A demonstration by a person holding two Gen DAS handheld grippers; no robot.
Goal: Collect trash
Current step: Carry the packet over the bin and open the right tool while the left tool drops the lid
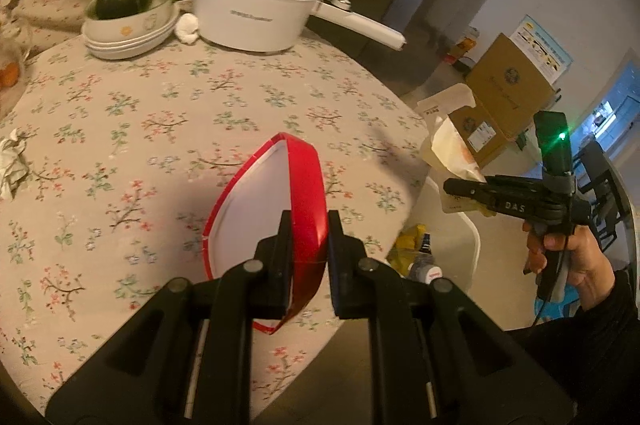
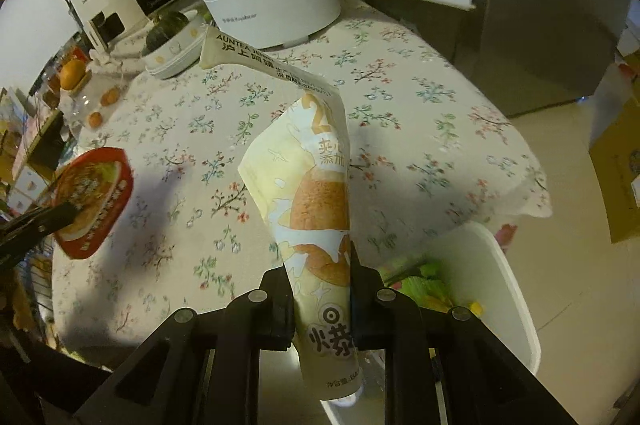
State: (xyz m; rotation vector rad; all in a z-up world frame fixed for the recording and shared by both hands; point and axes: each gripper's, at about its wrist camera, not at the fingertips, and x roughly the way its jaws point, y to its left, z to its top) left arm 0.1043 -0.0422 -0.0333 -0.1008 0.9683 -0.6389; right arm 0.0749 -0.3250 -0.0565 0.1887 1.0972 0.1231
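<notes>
Red lid (image 1: 276, 225) clamped in left gripper (image 1: 308, 249) over table (image 1: 160, 129); right gripper (image 2: 320, 289) pinches wrapper (image 2: 316, 193) above bin (image 2: 496, 285). Neither dropped yet; tissue (image 1: 14, 161) on table remains.

Open floral tablecloth (image 1: 160, 129) stretches ahead of my left gripper (image 1: 308, 245), which carries a red-rimmed paper lid (image 1: 280, 209) above it. The far side is blocked by a white electric pot with a long handle (image 1: 256, 1) and stacked white bowls holding a dark green squash (image 1: 128, 21), while crumpled white tissue (image 1: 14, 161) lies at the left edge. Beyond the table's right edge, my right gripper (image 2: 320, 289), clamping a cream snack wrapper (image 2: 316, 193), hangs over an open white plastic bin (image 2: 508, 289) with floor clear beside it.
</notes>
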